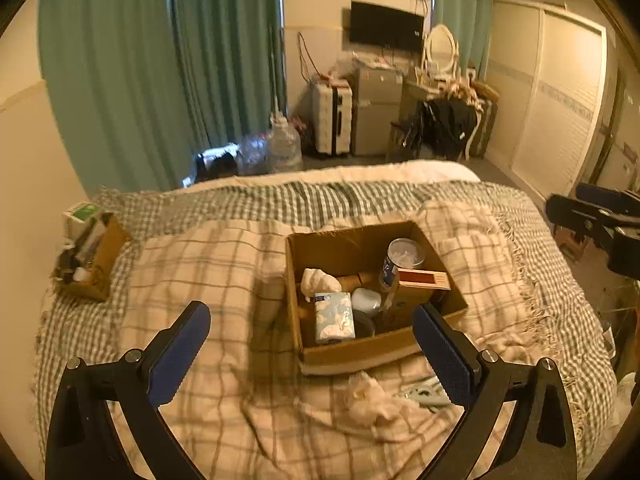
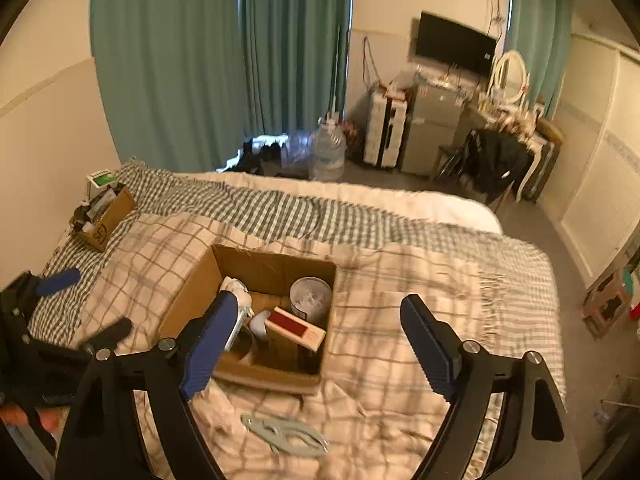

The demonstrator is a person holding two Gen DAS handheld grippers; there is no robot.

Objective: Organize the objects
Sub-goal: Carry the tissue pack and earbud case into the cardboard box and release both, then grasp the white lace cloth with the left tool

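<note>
Bed covered by plaid blanket. Cardboard box set mid-bed, holding tin can, tissue pack, red-topped carton. Crumpled cloth and grey hanger lying just before it. Left gripper and right gripper held spread, empty.

Left black two-finger tool with blue pads: fingers spread wide, nothing between them, held above bed, angled downward. Right black two-finger tool with blue pads: likewise spread wide, empty, held level beside left.
</note>
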